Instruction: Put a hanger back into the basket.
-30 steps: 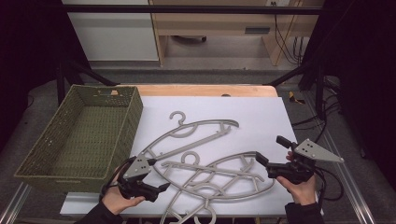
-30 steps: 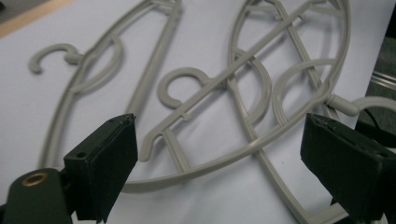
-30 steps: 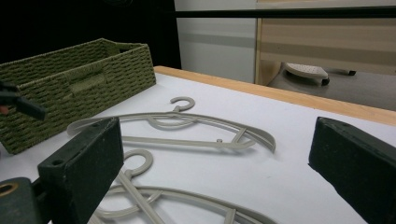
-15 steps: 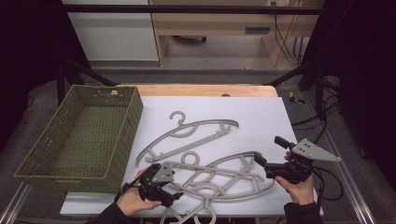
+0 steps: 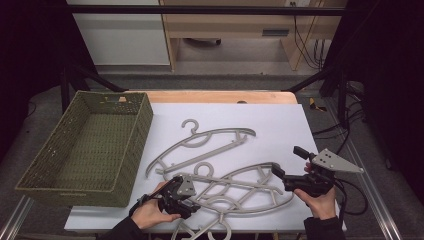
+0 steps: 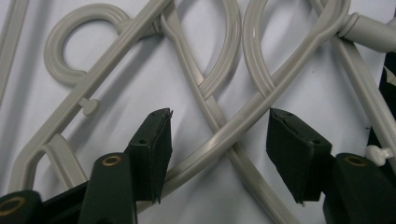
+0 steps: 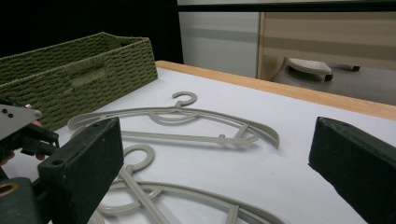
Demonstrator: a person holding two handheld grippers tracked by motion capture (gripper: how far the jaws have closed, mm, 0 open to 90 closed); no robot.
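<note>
Several grey plastic hangers [image 5: 240, 187] lie tangled at the front of the white board [image 5: 280, 125]. One more hanger [image 5: 210, 137] lies apart behind them. My left gripper [image 5: 192, 201] is low over the left end of the tangle. In the left gripper view its jaws [image 6: 219, 112] straddle two crossing hanger bars [image 6: 224, 130]; they have just been closing, and the pads stand clear of the bars on both sides. My right gripper [image 5: 286, 160] hovers at the tangle's right end, wide open [image 7: 217, 135] with nothing between its pads.
A green woven basket [image 5: 85, 145] stands at the board's left edge, nothing visible inside. A wooden strip [image 5: 215, 96] runs along the far side. Bare white board lies behind and right of the lone hanger. A cable [image 5: 352, 200] trails from the right gripper.
The left gripper has moved right and down, from beside the tangle onto its left end, and its jaws have narrowed around the crossing bars. The right gripper has stayed put.
</note>
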